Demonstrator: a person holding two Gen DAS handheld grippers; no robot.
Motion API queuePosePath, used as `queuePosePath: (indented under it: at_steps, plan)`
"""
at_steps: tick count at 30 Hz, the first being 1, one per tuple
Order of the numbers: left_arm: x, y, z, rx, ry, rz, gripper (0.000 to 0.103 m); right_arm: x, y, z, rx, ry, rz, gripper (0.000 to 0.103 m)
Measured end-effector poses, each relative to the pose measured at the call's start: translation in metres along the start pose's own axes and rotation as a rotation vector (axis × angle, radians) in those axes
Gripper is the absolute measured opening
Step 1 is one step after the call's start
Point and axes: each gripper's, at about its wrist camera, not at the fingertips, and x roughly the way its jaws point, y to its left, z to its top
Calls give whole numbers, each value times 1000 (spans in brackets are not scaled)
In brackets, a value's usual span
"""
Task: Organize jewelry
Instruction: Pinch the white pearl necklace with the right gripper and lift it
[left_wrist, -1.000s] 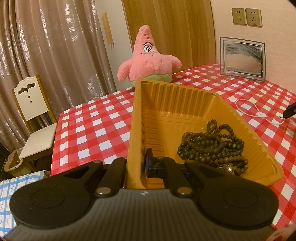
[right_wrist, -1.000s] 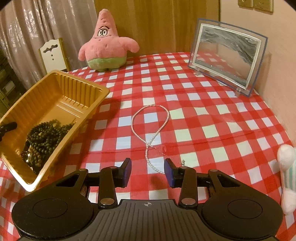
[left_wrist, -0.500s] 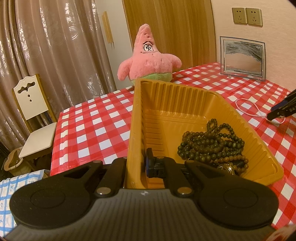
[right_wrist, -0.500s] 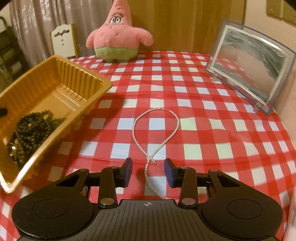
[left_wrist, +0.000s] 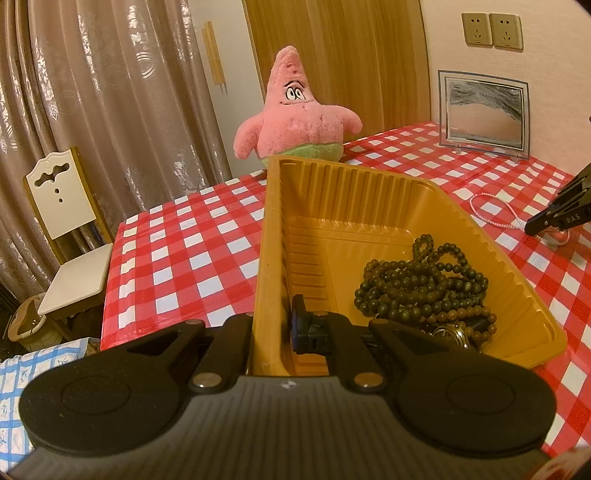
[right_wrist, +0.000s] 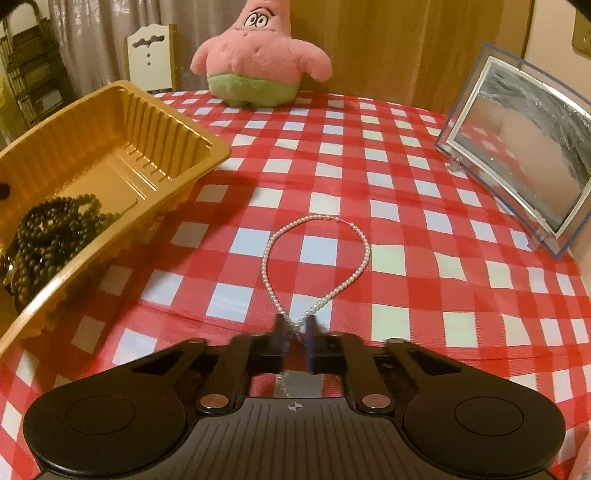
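One pearl necklace (right_wrist: 316, 266), one tray (right_wrist: 122, 110)

The right gripper (right_wrist: 295, 332) has come down and forward over the red-checked tablecloth (right_wrist: 406, 206) to the pearl necklace (right_wrist: 364, 251), which a second ago lay ahead of its parted fingers. Its jaws are closing, with the crossed strands of the necklace now between the blurred fingertips. Seen from the left wrist, the right gripper (left_wrist: 532, 227) now reaches further in from the right edge, beside the necklace's loop.
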Motion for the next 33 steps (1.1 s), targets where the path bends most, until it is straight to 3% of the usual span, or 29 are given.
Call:
queuePosePath:
  at_steps: [6, 16, 24, 33]
  plan:
    - [0, 0, 0, 1, 1, 0, 4, -17, -3, -4, 69, -15, 19, 2]
    - [-2, -1, 0, 3, 2, 3, 4, -94, -22, 24, 215, -164, 47, 2]
    - [-5, -3, 2, 7, -3, 5, 4, -159, -25, 58, 247, -260, 85, 2]
    - [-6, -4, 4, 7, -4, 4, 3, -206, -14, 78, 246, -312, 132, 2]
